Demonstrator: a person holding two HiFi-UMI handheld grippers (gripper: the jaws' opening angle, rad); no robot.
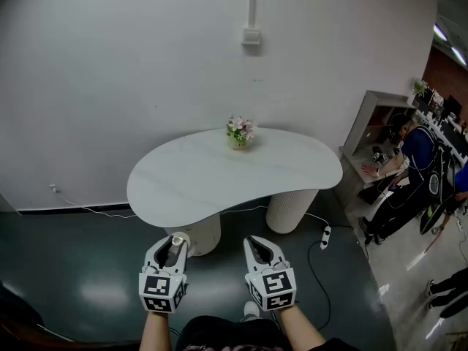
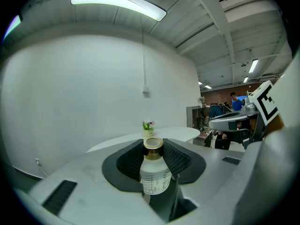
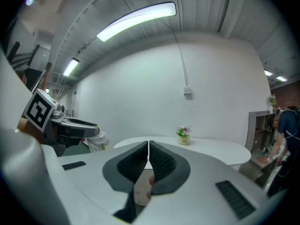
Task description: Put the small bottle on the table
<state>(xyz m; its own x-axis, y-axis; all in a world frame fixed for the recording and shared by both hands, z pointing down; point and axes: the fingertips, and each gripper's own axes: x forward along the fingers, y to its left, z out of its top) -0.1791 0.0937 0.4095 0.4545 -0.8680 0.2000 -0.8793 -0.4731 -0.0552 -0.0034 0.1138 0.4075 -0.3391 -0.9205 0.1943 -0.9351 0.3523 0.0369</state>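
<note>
One slack pinch could drop the small bottle (image 2: 154,175) onto the floor (image 1: 88,269), since the left gripper (image 1: 174,246) clamps its sides well short of the table (image 1: 190,189), while the right gripper (image 1: 257,246) is pressed together, empty.

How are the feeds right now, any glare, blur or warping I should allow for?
Head view: even light, table sharp, only soft glare patches on the glossy floor. Left gripper view: heavy fisheye, dark corners, ceiling light blown out, small bottle between the jaws crisp. Right gripper view: same bowing, closed jaws sharp, flowerpot small but clear.
</note>
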